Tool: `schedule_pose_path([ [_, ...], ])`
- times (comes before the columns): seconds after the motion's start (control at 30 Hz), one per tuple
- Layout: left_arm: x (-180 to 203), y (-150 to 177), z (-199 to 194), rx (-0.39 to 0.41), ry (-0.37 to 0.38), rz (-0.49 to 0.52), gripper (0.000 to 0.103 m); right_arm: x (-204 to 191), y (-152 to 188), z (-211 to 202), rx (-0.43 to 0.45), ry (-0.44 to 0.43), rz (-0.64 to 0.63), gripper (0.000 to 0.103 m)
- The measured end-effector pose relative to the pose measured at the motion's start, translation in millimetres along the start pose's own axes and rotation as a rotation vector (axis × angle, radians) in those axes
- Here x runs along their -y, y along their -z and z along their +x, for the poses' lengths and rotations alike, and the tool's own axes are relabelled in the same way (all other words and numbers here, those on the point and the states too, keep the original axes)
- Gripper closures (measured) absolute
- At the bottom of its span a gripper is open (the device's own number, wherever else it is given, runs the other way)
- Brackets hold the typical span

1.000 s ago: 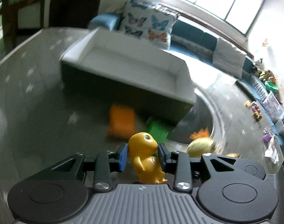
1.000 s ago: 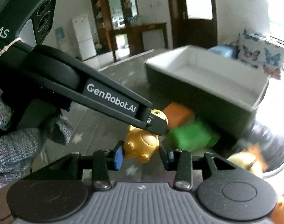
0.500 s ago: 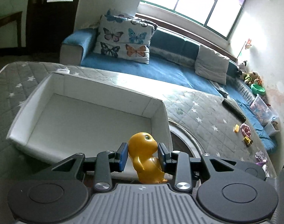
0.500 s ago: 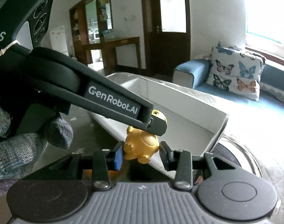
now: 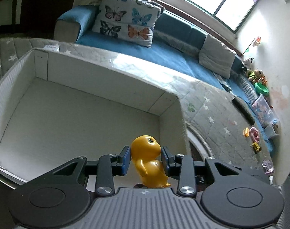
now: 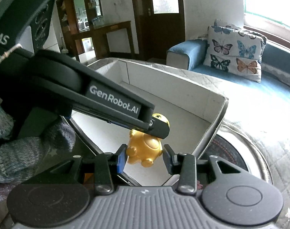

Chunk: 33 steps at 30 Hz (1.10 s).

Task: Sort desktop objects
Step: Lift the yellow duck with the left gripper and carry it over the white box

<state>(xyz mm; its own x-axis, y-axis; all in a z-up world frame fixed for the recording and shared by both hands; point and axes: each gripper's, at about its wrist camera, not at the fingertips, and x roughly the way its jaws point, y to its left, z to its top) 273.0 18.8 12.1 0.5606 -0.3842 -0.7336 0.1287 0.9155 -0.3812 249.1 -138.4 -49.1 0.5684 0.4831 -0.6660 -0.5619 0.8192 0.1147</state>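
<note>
From the left wrist, the left claw grips the yellow toy figure over the white box: the carry is ending; release comes next. From the right wrist, the right claw hangs spread, empty, nearby.

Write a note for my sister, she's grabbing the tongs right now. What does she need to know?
Left tongs: shut on the yellow toy figure, held above the white box.
Right tongs: open; the figure hangs in the gap between them, and whether a pad touches it is unclear.
Done: toy picked up and carried to the box, which looks empty where visible.
Left: lower it, release, then sort the other items, which are out of view now.
</note>
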Motion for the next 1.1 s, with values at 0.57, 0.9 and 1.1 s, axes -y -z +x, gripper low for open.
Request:
schedule_pose_path([
  [0.57, -19.3, 13.5, -5.4, -0.029, -0.063, -0.015, 0.066, -5.9, 4.1, -15.1, 0.024, 0.001, -0.011, 0.062],
  [0.9, -18.6, 21.5, -15.7, -0.023, -0.068, 0.001, 0.066, -4.8, 5.3, -19.5, 0.013, 0.023, -0.02, 0.062],
  [1.1, -14.6, 23.3, -14.8, -0.033, -0.066, 0.005, 0.066, -9.6, 7.0, -20.1, 0.009, 0.059, -0.062, 0.062],
])
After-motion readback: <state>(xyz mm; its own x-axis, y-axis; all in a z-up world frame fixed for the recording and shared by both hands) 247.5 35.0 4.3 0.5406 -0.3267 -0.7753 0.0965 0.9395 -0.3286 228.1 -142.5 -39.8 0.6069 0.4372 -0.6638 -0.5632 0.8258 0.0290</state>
